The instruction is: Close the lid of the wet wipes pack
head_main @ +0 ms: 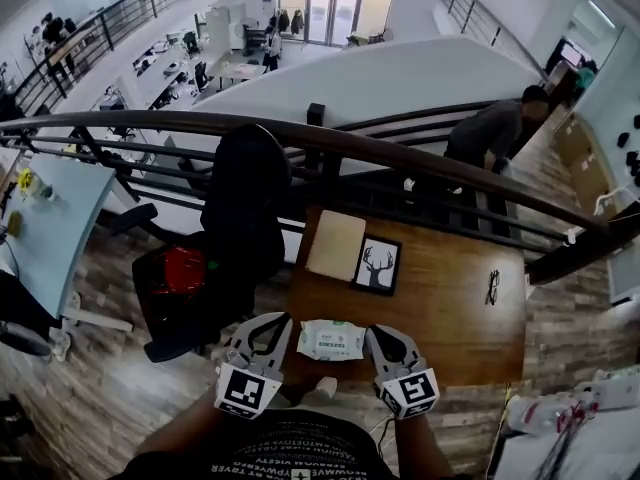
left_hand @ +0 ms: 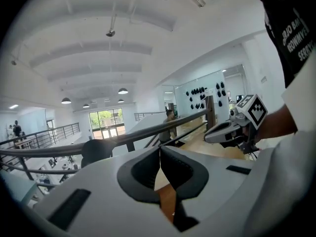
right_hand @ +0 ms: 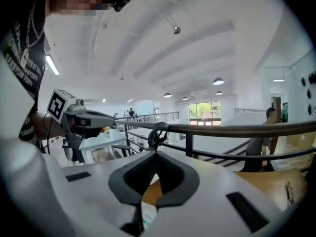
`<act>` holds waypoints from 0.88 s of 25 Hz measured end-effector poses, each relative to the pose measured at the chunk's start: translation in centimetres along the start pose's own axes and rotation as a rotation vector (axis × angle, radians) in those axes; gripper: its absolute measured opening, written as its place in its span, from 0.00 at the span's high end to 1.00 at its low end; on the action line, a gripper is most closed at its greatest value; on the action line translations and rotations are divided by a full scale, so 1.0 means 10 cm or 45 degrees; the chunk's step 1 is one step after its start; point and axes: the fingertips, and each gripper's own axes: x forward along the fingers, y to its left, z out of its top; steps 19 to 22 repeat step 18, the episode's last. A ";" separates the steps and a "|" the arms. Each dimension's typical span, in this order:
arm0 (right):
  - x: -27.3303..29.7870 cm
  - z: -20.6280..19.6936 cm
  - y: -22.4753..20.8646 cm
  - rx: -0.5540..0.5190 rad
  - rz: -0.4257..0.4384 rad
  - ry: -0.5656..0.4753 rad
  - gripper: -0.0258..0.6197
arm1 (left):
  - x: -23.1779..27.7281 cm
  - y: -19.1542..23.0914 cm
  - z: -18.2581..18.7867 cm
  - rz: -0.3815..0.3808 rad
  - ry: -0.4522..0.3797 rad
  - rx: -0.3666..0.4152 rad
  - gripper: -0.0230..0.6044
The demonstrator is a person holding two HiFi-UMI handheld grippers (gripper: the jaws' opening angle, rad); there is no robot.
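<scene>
No text reads clearly: the shirt point(left_hand: 291, 33) lettering is warped, and the wet wipes pack point(head_main: 331, 339) print is too small.

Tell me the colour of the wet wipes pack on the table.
The wet wipes pack is mostly white, with faint green; head view.

I note a mezzanine: a dark curved railing point(head_main: 330, 136) beyond my wooden table point(head_main: 450, 318), plank floor point(head_main: 90, 398) beneath, a black chair point(head_main: 240, 218) at the table's left. Glass doors point(head_main: 335, 8) at the far end admit daylight; round ceiling lamps point(left_hand: 123, 91) are lit.
</scene>
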 end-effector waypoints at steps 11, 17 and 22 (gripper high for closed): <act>-0.03 0.66 0.39 -0.009 -0.178 -0.115 0.94 | -0.35 0.48 0.08 -0.146 -0.097 -0.022 0.92; 0.08 0.62 0.63 0.009 -0.243 -0.074 0.94 | -0.40 0.64 -0.01 -0.227 -0.133 -0.055 0.92; 0.12 0.61 0.65 0.016 -0.250 -0.071 0.94 | -0.40 0.68 -0.03 -0.237 -0.138 -0.055 0.92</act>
